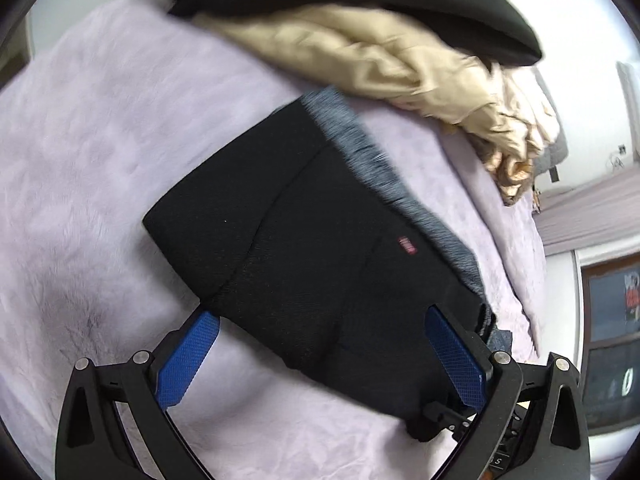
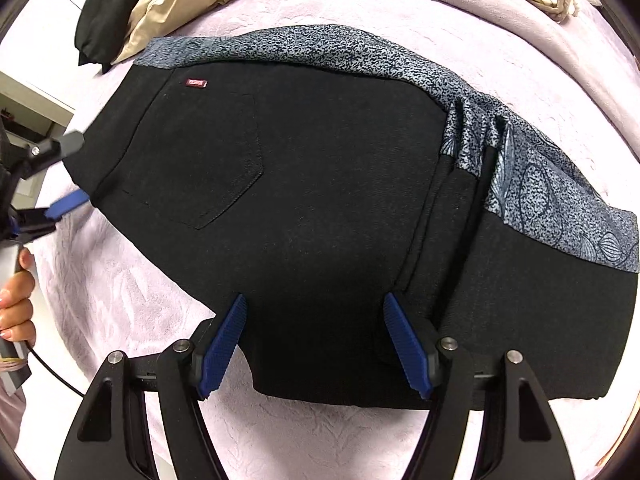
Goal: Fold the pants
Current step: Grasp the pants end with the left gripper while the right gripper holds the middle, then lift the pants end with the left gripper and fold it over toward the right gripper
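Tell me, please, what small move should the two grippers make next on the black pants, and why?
Probably lift both away. The black pants already lie folded in a compact stack on the patterned garment, and the left gripper and right gripper stand open over the near edge, gripping nothing.

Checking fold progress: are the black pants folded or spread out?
Folded: the black pants lie as a compact block on the lilac blanket, layered edges on one side, no legs extending.
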`<state>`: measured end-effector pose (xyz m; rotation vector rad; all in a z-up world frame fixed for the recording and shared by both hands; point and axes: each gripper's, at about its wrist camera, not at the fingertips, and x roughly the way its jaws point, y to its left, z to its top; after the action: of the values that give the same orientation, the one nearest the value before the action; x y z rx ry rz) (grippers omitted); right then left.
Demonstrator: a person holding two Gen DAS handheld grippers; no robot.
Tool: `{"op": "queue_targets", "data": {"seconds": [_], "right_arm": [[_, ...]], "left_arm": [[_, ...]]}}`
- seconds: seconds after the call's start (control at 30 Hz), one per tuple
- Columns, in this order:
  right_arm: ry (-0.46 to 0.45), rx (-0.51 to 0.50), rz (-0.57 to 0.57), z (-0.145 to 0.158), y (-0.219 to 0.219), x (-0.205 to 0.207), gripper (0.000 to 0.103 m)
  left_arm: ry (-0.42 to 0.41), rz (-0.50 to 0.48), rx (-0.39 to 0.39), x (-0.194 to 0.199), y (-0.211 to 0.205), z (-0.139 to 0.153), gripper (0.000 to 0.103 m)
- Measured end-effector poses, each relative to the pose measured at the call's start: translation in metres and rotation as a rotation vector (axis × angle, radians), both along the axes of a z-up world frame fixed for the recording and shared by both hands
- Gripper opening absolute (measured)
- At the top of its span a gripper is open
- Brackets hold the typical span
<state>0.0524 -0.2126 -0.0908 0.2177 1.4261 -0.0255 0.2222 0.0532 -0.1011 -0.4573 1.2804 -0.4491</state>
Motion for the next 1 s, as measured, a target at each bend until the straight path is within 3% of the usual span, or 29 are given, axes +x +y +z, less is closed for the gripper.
{"op": "queue_targets", "data": {"seconds": [0.07,0.17,0.27,0.3,0.37,0.5,0.67,0.77,0.9,1.0], "right_arm": [[-0.002,0.009,-0.002,0.000,-0.003,-0.001,0.075],[0.000,0.014,0.012,-0.001,-0.001,0.000,0.078],[-0.002,0.010,0.019,-0.001,0.001,0.002,0.078],[-0.004,0.012,0.017,0.000,0.001,0.001,0.078],[-0.011,0.021,0.006,0.004,-0.001,0.001,0.078],[-0.036,0.068,-0.028,0.025,-0.009,0.001,0.078],[-0.106,0.167,-0.074,0.068,-0.027,0.004,0.078],[-0.150,0.242,-0.093,0.093,-0.032,0.015,0.078],[-0.205,0.337,-0.092,0.122,-0.030,0.040,0.078],[-0.222,0.331,-0.025,0.133,-0.012,0.073,0.078]], "left_arm": [[-0.012,0.004,-0.008,0.003,0.001,-0.004,0.102],[0.088,0.024,0.026,0.015,0.005,-0.039,0.102],[0.095,0.029,0.074,0.021,0.004,-0.049,0.100],[0.073,0.031,0.108,0.020,0.001,-0.045,0.085],[0.007,0.026,0.234,0.018,-0.005,-0.034,0.068],[-0.111,0.010,0.324,0.006,-0.010,-0.007,0.039],[-0.358,-0.121,0.535,-0.023,-0.048,0.025,0.035],[-0.460,-0.201,0.611,-0.038,-0.068,0.030,0.035],[-0.514,-0.279,0.648,-0.049,-0.076,0.034,0.035],[-0.562,-0.315,0.667,-0.059,-0.082,0.040,0.035]]}}
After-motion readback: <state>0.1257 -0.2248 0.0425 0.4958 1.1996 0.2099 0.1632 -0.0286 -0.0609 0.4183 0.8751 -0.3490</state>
